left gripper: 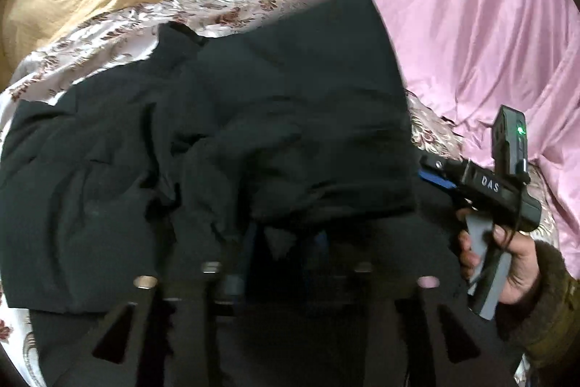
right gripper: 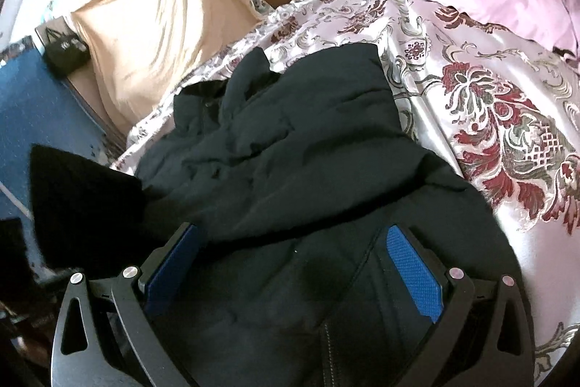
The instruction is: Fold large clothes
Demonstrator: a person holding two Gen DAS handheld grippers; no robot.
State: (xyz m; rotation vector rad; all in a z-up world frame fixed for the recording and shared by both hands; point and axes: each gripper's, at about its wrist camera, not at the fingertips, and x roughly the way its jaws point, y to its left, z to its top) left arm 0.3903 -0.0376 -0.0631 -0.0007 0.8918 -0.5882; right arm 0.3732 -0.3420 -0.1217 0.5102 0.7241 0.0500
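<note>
Blue-padded fingers [right gripper: 413,263] of the right gripper [right gripper: 290,263] stand wide apart at the bottom of the right wrist view, dark jacket [right gripper: 282,147] fabric lying between them with no pad visibly pressing it. At the bottom of the left wrist view, the left gripper [left gripper: 286,242] is buried in the same black cloth, so I cannot tell how its fingers stand or what they touch. Across the flowered bedspread [right gripper: 489,104] the jacket lies crumpled mid-frame, while at lower right a hand [left gripper: 507,256] holds the right gripper's grey handle.
</note>
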